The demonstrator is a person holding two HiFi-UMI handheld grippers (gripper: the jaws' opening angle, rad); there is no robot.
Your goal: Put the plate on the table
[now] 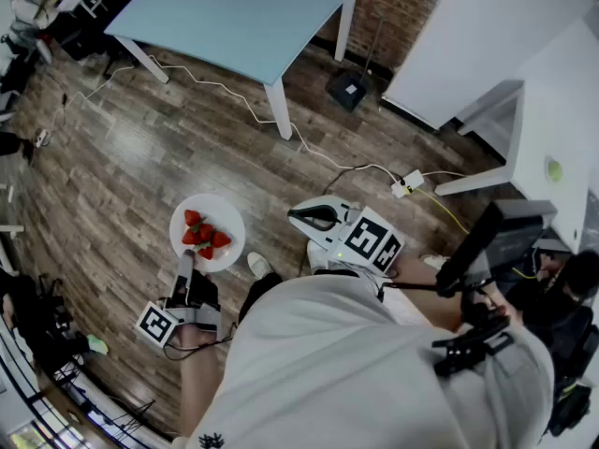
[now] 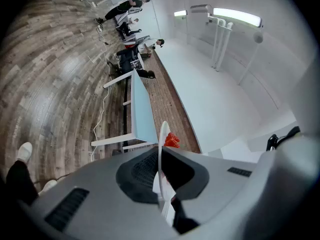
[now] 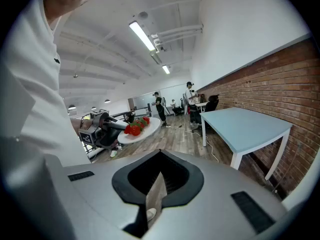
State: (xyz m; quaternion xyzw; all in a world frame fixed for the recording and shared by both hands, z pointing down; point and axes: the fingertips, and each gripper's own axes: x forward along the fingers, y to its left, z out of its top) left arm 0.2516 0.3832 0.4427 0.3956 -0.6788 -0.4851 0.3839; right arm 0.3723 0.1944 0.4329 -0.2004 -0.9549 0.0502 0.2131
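A white plate (image 1: pixel 208 243) carrying several strawberries (image 1: pixel 205 235) hangs above the wooden floor. My left gripper (image 1: pixel 185 264) is shut on its near rim. In the left gripper view the plate (image 2: pixel 162 134) shows edge-on between the jaws of that gripper (image 2: pixel 161 168), with the strawberries (image 2: pixel 172 140) on one side. The light blue table (image 1: pixel 234 12) stands further ahead, apart from the plate. My right gripper (image 1: pixel 316 217) is held beside the plate, shut, with nothing in it. From the right gripper view (image 3: pixel 159 183) the plate (image 3: pixel 145 132) floats at left and the table (image 3: pixel 245 126) stands at right.
White cables (image 1: pixel 318 157) and a power strip (image 1: pixel 408 182) run over the floor by the table's leg. A black box (image 1: pixel 346 90) sits near the brick wall. A white desk (image 1: pixel 562 110) stands at right. Clutter (image 1: pixel 47 335) lies at lower left.
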